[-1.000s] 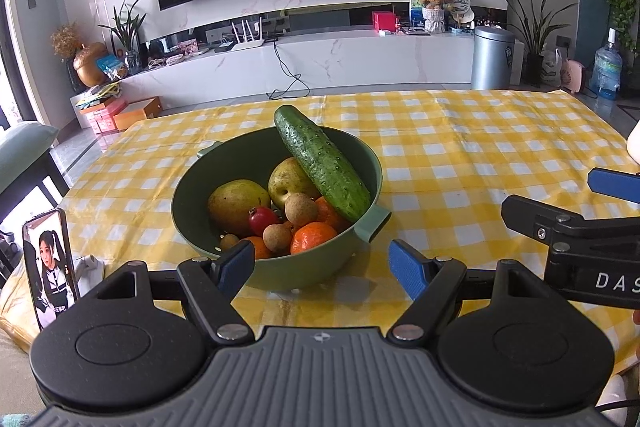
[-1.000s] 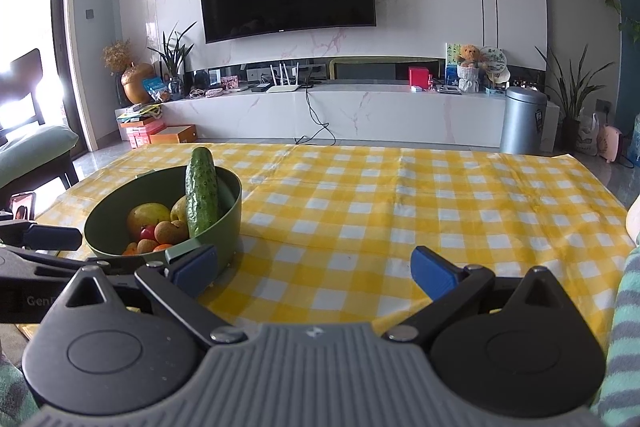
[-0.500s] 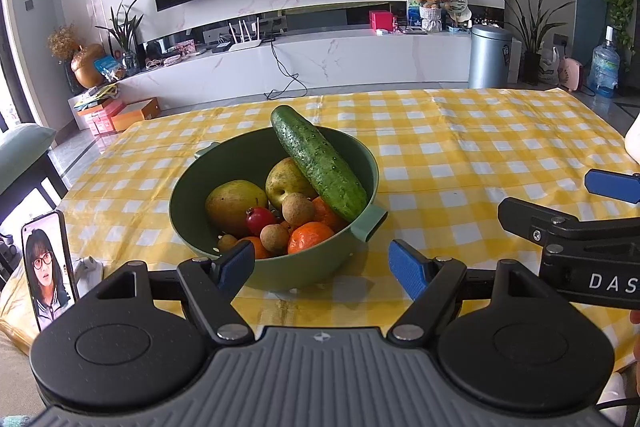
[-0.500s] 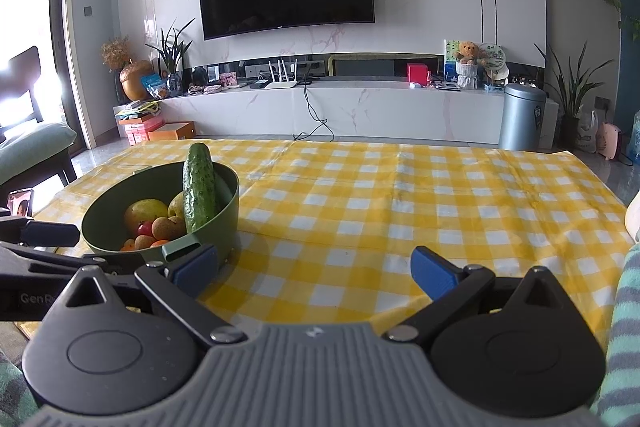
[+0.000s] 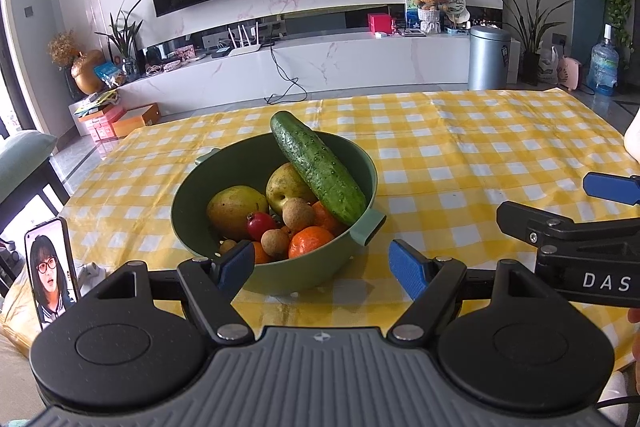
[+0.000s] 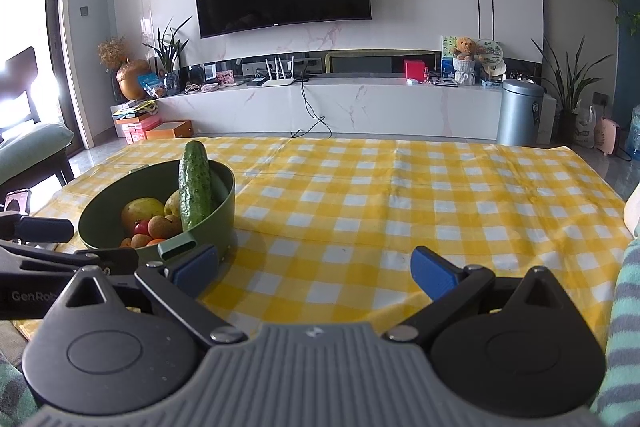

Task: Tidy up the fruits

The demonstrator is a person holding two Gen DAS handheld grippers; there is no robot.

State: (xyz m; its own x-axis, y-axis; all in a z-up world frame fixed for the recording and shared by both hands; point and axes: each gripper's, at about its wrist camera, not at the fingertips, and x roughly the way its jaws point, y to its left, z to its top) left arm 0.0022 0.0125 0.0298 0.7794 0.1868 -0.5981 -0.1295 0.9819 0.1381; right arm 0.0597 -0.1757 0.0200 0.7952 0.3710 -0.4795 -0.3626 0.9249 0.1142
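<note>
The bowl [image 5: 276,163] is sitting on the worktop [image 5: 460,155] ahead of my left jaws, the cucumber [image 5: 318,167] leaning on its rim over the fruits [image 5: 280,215].

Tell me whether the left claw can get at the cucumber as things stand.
Probably yes: the left claw is open right before the green bowl, and the cucumber lies on top of the fruit, jutting over the rim, uncovered.

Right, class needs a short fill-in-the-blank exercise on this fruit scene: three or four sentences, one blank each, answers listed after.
1. The cucumber leans against the rim of the green ______.
2. The bowl stands on a tablecloth checked white and ______.
3. Both the left gripper and the right gripper are ______, holding nothing.
4. The small red fruit lies beside the ______ pear.

Missing words: bowl; yellow; open; yellow
</note>
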